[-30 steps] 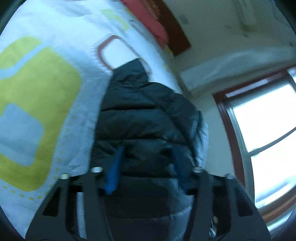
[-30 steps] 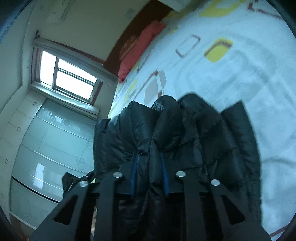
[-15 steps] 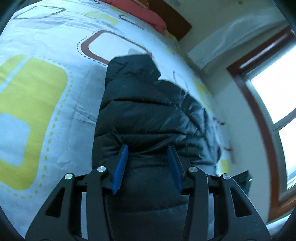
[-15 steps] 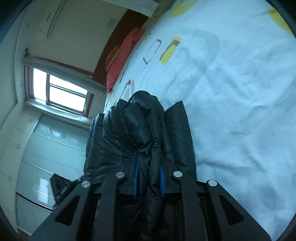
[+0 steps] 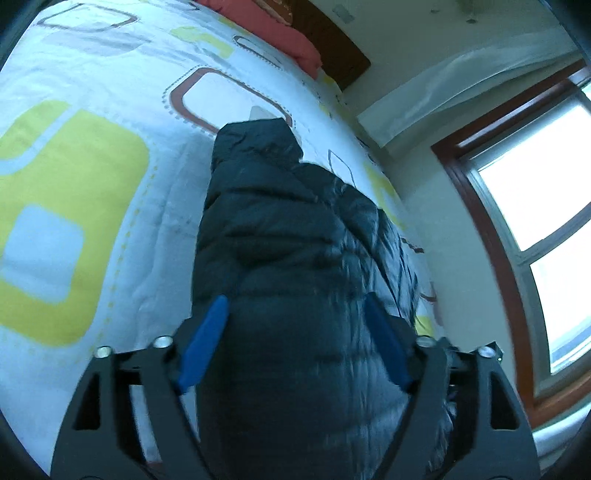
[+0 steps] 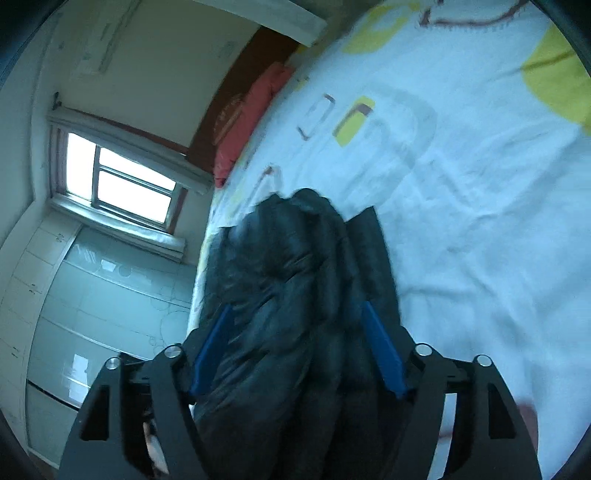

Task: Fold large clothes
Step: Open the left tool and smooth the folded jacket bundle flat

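Note:
A black puffer jacket (image 5: 295,251) lies bunched on the bed's patterned sheet (image 5: 74,184); it also shows in the right wrist view (image 6: 291,266). My left gripper (image 5: 295,306) is open, its blue fingers (image 5: 207,332) spread wide on either side of the jacket's near bulk. My right gripper (image 6: 295,314) is open too, its blue fingers (image 6: 380,347) standing apart around the jacket's folds. Whether the pads touch the fabric I cannot tell.
The white sheet (image 6: 461,184) with yellow and brown shapes spreads beside the jacket. Red pillows (image 5: 273,29) and a dark headboard (image 6: 236,103) lie at the bed's far end. A window (image 5: 546,206) and a glass-fronted wardrobe (image 6: 92,314) stand beyond the bed's edge.
Both grippers have opened wide. The right one was pinched on a jacket fold half a second ago and has let it go; the jacket has settled onto the bed.

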Tool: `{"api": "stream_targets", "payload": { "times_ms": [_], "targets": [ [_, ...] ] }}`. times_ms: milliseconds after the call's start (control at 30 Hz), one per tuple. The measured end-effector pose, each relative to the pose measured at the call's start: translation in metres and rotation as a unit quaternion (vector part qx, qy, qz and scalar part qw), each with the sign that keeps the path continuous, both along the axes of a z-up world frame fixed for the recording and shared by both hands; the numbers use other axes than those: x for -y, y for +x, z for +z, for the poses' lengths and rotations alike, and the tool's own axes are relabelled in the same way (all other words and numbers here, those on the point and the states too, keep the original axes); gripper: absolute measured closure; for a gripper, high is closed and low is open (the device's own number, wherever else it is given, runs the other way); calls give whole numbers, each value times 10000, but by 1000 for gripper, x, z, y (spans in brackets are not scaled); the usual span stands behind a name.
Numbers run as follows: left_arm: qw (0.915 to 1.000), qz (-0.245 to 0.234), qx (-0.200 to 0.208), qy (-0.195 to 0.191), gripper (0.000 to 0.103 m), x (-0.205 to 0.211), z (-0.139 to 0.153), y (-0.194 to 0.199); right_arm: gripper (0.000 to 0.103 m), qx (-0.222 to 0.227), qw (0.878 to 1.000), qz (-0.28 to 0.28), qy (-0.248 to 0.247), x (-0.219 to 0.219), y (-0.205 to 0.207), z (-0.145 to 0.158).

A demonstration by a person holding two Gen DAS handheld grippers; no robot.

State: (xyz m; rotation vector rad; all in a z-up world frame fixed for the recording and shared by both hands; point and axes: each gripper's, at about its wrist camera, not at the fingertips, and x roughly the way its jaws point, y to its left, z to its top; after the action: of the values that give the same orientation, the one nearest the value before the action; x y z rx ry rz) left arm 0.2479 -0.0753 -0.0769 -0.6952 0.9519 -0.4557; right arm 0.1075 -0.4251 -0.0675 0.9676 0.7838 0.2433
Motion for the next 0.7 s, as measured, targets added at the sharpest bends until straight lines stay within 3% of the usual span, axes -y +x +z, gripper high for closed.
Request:
{"api": "stream_targets", "payload": {
  "times_ms": [200,300,367,400,433,500,700],
  "targets": [
    [9988,-77,-301,-369,16,-10,-19,-41,23,-154,9986,314,-403,-40,-47,16],
    [9989,-212,-255,-340,14,-3,-22,-54,22,-231,9968,345,-684,-52,-58,13],
    [9995,-231,-165,-106,14,6,-22,-58,23,-272,9956,349,-823,-50,-63,4],
    [9996,-259,-143,-19,14,10,-23,-58,26,-372,9953,309,-840,-48,-64,-2],
    [9996,-242,-141,25,15,11,-24,-59,46,-528,9942,292,-893,-45,-63,-10],
    [9996,-195,-183,111,25,13,-26,-57,58,-591,9936,315,-910,-38,-62,-28],
    [9986,-130,-161,480,36,22,-37,-56,69,-564,9968,286,-493,-30,-62,-64]
  ]
}}
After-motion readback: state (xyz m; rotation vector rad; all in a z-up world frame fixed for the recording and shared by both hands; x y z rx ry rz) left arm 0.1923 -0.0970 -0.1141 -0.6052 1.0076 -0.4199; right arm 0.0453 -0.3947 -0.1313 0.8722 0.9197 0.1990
